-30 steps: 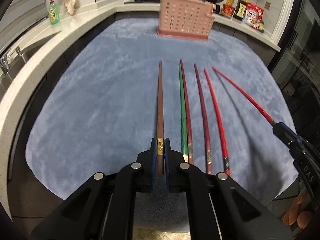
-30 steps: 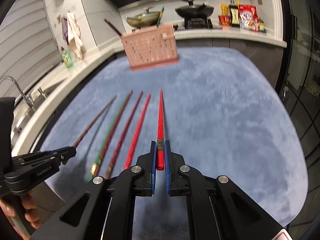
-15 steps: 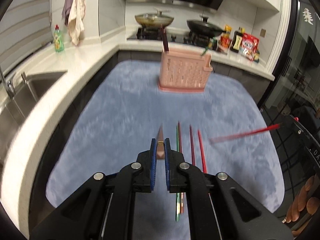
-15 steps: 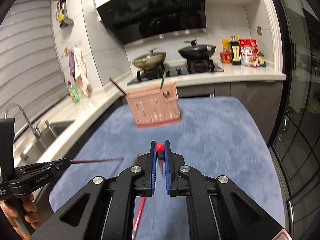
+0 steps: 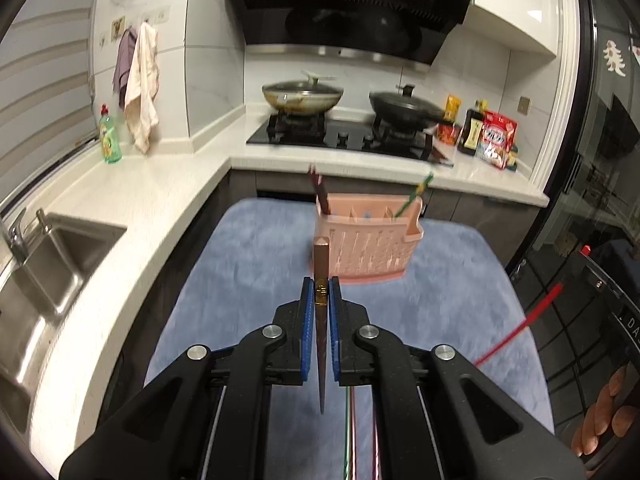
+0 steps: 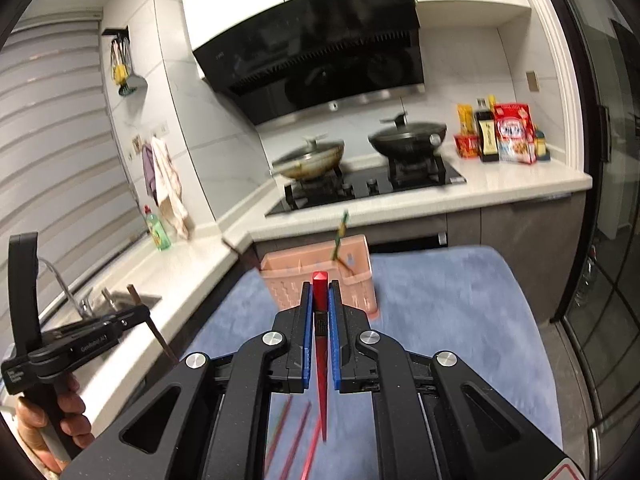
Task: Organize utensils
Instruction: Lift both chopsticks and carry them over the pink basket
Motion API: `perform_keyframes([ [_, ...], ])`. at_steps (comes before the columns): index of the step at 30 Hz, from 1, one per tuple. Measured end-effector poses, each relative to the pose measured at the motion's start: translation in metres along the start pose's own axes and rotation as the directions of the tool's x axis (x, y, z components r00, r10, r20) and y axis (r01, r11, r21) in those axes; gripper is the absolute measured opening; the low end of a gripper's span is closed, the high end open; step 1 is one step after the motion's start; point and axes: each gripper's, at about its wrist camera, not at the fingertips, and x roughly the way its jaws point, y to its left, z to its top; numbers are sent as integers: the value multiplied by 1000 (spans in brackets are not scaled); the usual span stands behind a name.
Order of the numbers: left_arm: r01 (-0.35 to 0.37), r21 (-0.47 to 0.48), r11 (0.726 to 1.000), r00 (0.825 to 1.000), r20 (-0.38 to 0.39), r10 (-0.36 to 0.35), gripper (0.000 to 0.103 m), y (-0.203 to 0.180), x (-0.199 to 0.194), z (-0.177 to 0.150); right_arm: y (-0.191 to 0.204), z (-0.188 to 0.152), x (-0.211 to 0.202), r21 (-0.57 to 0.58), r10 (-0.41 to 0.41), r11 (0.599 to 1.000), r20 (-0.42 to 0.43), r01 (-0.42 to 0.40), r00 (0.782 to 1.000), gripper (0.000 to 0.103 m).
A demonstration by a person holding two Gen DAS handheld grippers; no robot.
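While two chopsticks (image 5: 322, 196) lean inside, the pink basket (image 5: 366, 250) stands upright.

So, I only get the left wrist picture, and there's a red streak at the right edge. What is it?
Observer: A red chopstick, pinched in the right claw, thin end hanging down.
Operator: And who carries my claw?
Observer: A hand grips the handle of the left claw, which pinches the brown chopstick.
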Motion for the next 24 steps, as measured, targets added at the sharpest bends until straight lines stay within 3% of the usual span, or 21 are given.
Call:
perform_keyframes([
  [14, 38, -29, 999, 986, 161, -33, 7, -19, 24, 132, 16, 127, 74, 18, 25, 999, 134, -28, 991, 7],
  [18, 36, -24, 999, 980, 195, -30, 7, -24, 44, 159, 24, 151, 101, 4, 22, 1000, 154, -23, 988, 7],
  [24, 13, -17, 1000, 980, 199, -9, 7, -29, 85, 171, 25, 161, 146, 5, 22, 1000, 142, -23, 990, 7],
])
